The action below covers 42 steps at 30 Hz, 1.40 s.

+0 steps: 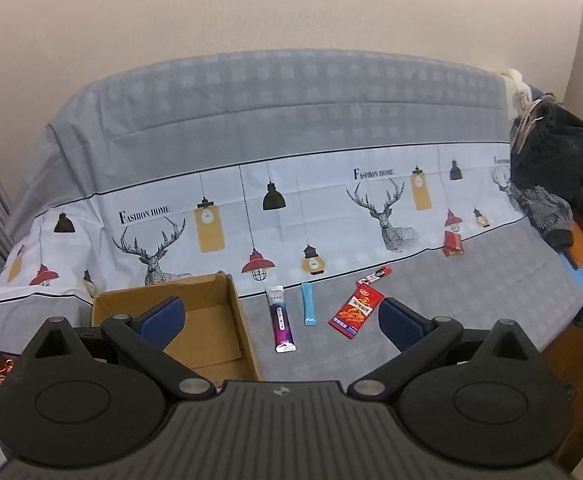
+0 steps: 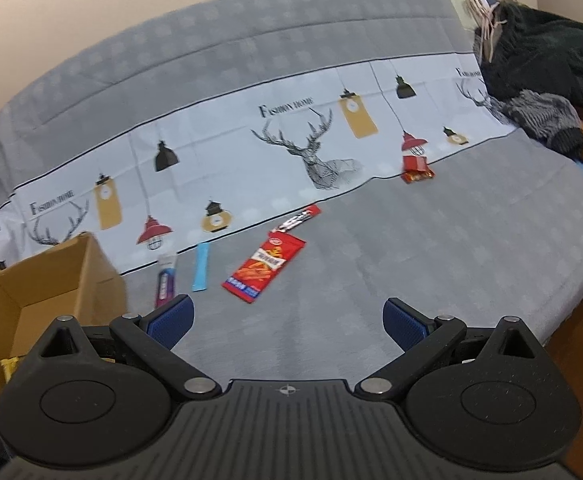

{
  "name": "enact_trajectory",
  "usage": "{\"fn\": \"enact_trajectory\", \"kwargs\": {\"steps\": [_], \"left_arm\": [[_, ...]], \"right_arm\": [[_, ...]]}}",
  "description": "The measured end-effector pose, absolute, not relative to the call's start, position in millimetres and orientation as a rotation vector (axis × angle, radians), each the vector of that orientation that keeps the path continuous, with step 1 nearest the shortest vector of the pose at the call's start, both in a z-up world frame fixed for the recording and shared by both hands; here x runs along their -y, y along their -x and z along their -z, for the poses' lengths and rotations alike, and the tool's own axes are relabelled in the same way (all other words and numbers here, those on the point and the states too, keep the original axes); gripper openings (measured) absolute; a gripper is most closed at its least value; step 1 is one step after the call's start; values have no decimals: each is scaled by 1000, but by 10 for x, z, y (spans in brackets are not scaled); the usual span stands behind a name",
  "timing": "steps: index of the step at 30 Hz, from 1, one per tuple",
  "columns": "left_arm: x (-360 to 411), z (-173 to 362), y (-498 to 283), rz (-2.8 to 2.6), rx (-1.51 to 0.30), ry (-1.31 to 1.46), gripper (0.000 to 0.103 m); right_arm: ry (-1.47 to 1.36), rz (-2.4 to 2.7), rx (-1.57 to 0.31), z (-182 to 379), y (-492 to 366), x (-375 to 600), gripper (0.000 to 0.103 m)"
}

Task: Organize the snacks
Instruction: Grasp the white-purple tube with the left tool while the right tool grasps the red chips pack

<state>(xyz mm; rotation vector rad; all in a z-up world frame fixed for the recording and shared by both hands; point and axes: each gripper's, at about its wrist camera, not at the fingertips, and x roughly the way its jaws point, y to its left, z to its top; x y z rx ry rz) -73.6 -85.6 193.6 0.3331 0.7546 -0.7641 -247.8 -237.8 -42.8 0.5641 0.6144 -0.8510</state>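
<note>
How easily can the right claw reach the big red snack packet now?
Probably yes: the right claw is open, and the big red snack packet lies flat ahead on the grey cover with nothing between.

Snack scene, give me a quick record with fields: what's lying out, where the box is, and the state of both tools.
surface: sofa covered with a grey sheet with a deer-and-lamp print band
container: open cardboard box, at the left end, nothing visible inside
snacks out of box: purple sachet; blue stick pack; red snack packet; thin red-black stick; small red packet by the backrest
left tool: open, holding nothing
right tool: open, holding nothing
far right: pile of dark clothing
</note>
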Motion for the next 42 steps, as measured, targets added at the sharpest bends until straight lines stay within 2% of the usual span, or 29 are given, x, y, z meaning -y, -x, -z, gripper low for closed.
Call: {"fn": "enact_trajectory", "kwargs": {"steps": [3,7,14,18,21,27,31,37,38,40,41,42], "left_arm": [[1035,-1805,523,763,-785,-297,103],[1558,-1332,105,767,-950,-283,103],[2796,120,-643,695,-1165,-453,103],[3132,950,-1057,601,-1290,-481,103],[3276,1385,-1217,564,-1297,-535,103],[3480,1962,-1359,570,-1259,-645,103],[3489,2344,-1424,540,-1286,-734,103],[3310,2389,-1486,596,-1295,-654,103],[3277,2395,-1512,589,-1322,-624,101],[3182,2339,-1539,575,-1352,-521,79],[3149,2265,-1517,566,-1319,-506,39],[3132,2205,-1492,576,-1292,-508,22]], "right_arm": [[-586,879,-625,582,2433,2583,100],[-649,923,-639,891,2296,2905,100],[-716,893,-685,1536,1687,3342,100],[-723,864,-740,1901,1224,3589,100],[-725,847,-771,2122,908,3753,100],[-715,864,-826,2474,473,3951,103],[-571,891,-851,2571,315,3937,103],[-476,903,-817,2621,322,3838,102],[-477,910,-814,2615,314,3820,102],[-474,890,-789,2579,332,3771,89],[-439,880,-774,2545,344,3720,68],[-418,859,-771,2528,356,3692,61]]}}
